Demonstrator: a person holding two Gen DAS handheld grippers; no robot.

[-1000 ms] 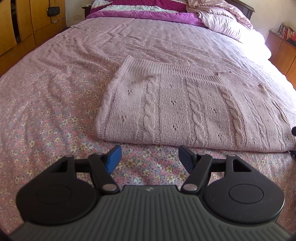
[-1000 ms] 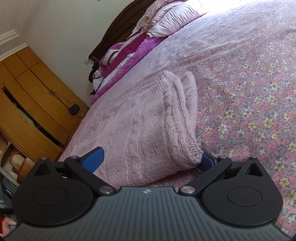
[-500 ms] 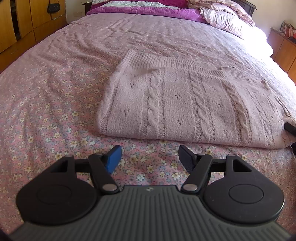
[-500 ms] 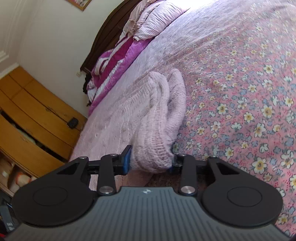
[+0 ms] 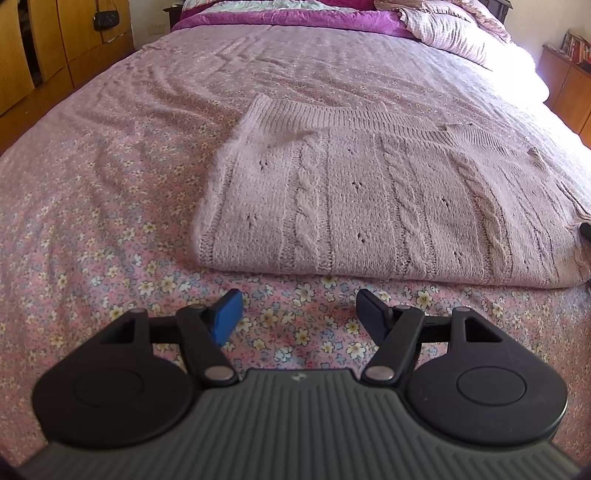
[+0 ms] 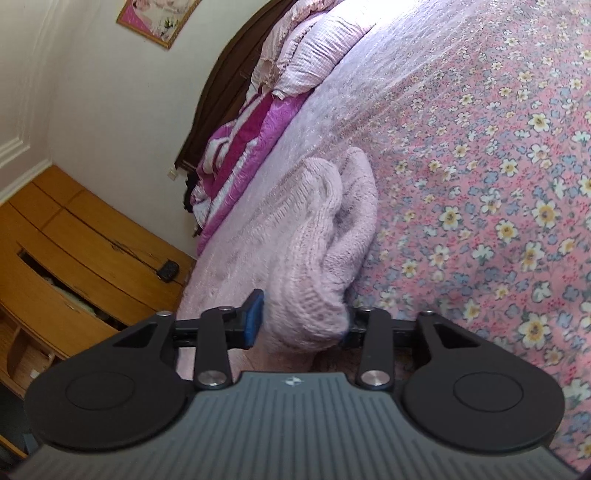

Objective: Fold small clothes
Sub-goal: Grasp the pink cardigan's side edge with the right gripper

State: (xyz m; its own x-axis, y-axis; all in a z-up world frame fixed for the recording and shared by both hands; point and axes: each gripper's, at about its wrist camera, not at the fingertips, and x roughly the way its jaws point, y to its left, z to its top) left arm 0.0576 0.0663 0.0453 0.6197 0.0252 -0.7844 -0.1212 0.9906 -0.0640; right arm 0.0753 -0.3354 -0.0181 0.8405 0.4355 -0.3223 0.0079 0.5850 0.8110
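The right hand-held gripper (image 6: 301, 323), wide open a second ago, has closed onto the sweater's (image 6: 306, 295) bunched end, rolled and sunk a little; its jaws are now opening slightly with the knit between them.

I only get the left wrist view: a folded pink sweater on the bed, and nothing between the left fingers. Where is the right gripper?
Observer: The right gripper has one end of the sweater between its fingers, and its jaws are opening.
Operator: Is that end lying flat?
Observer: No, it is bunched into a thick rounded wad between the pads.
Operator: Anything on the wall behind the bed?
Observer: A framed picture hangs above the dark headboard.
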